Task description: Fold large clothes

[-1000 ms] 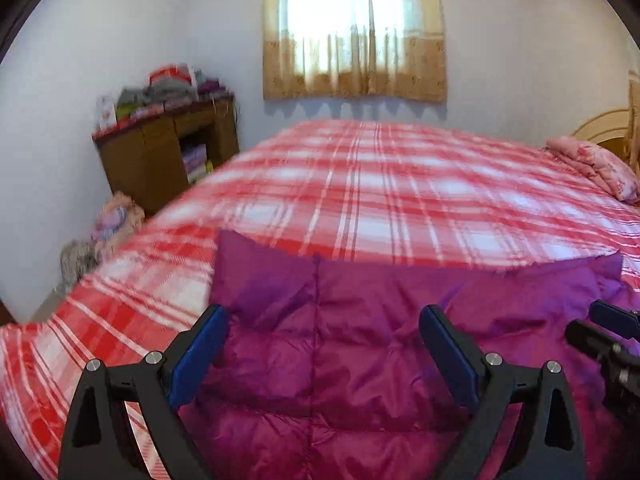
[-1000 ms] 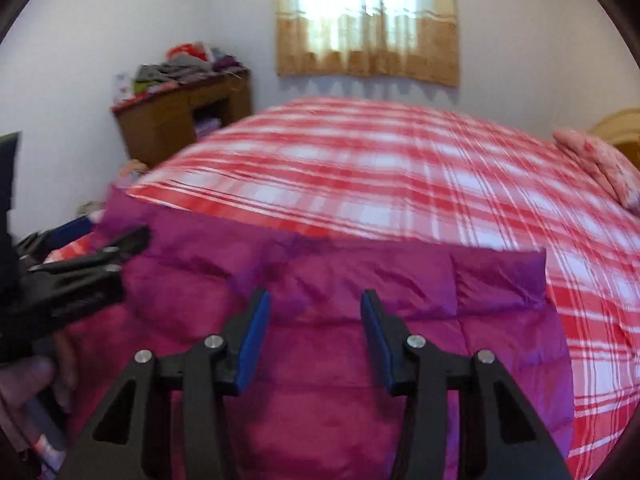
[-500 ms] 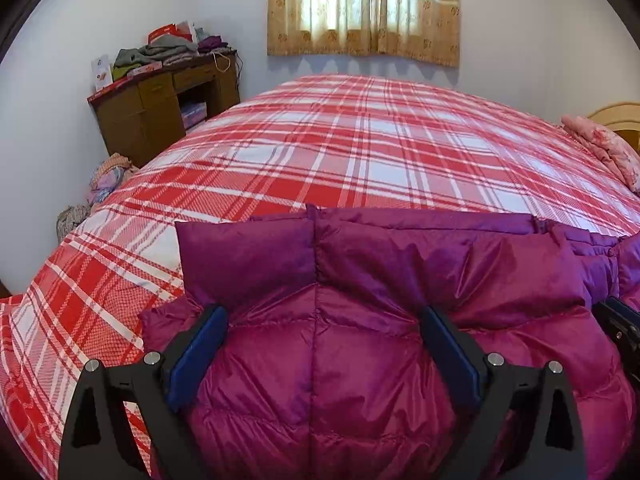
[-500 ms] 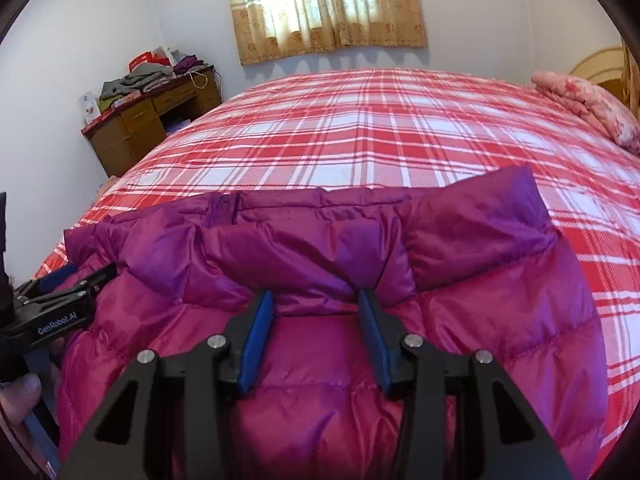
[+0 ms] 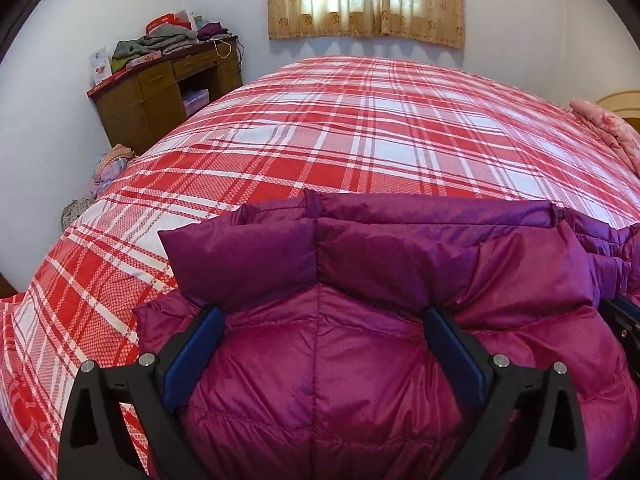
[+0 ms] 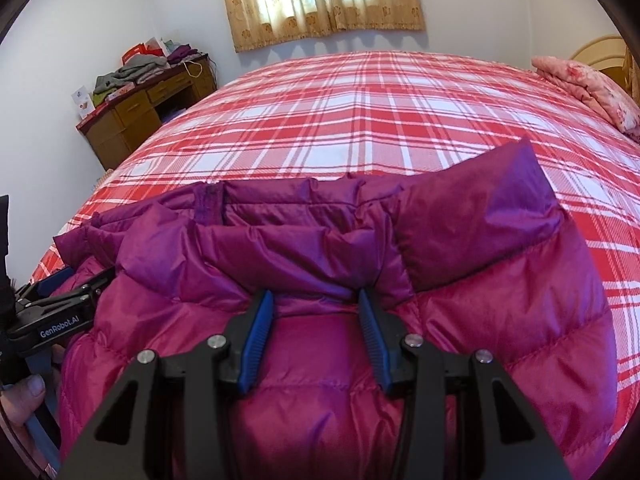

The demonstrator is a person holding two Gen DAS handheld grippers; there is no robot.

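A magenta puffer jacket [image 5: 400, 256] lies bunched at the near edge of the red plaid bed [image 5: 360, 128], with its collar fold on the far side. My left gripper [image 5: 324, 320] is wide, its blue pads pressed into a thick roll of the jacket. In the right wrist view the jacket [image 6: 480, 248] fills the near half of the picture, and my right gripper [image 6: 316, 300] is shut on a narrower fold of it. The left gripper [image 6: 60, 312] shows at the jacket's left end, held by a hand [image 6: 24, 396]. A corner of the right gripper [image 5: 624, 320] shows at the left view's right edge.
The plaid bed [image 6: 360, 120] stretches away to a curtained window. A wooden desk [image 5: 160, 92] piled with clothes stands against the left wall, with a heap of clothes [image 5: 108, 164] on the floor beside it. Pink pillows [image 6: 588, 84] lie at the far right by the headboard.
Both grippers have come down with the jacket. Its raised, spread edge has dropped and now lies folded and bunched on the bed. Little has moved in the last half second.
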